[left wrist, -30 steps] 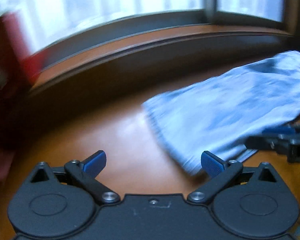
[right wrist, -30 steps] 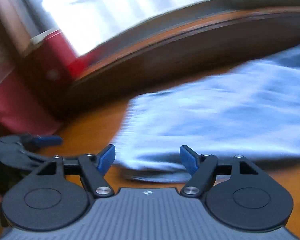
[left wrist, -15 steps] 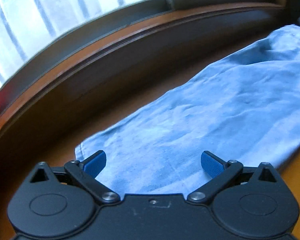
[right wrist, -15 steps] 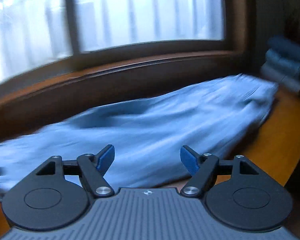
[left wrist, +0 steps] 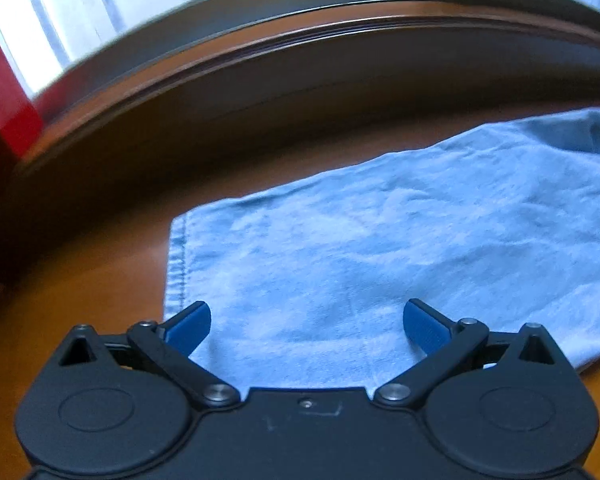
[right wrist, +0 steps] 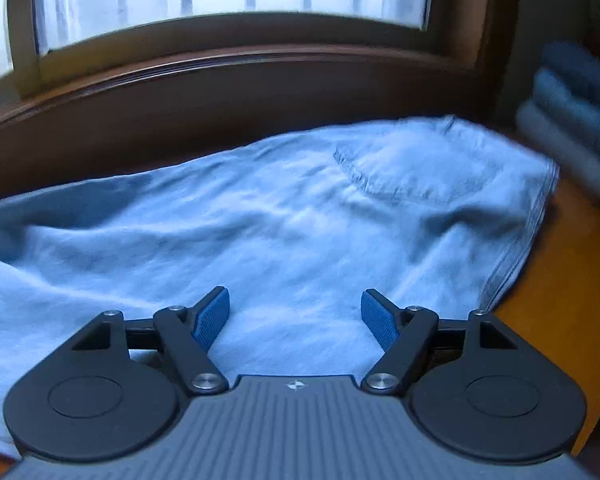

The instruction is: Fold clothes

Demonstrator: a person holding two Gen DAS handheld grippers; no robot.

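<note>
Pale blue jeans point(left wrist: 380, 248) lie stretched out flat on an orange-brown wooden table point(left wrist: 100, 280). In the left wrist view their stitched hem end sits at the left, and my left gripper point(left wrist: 306, 322) hovers open over that end with nothing between its blue pads. The right wrist view shows the other end of the jeans point(right wrist: 280, 220), with a back pocket point(right wrist: 404, 176) and the waist edge at the right. Over this end my right gripper point(right wrist: 295, 316) stands open and empty.
A dark wooden window sill point(left wrist: 300, 64) runs along the far side of the table under a bright window. A stack of folded blue clothes point(right wrist: 576, 120) stands at the right. Something red point(left wrist: 4, 104) is at the far left. The table's edge point(right wrist: 572, 300) lies right of the waist.
Both grippers swung to the right along the jeans. The left one settled above the hem end; the right one went from the hem end to the waist end, bringing the pocket and stack into view.
</note>
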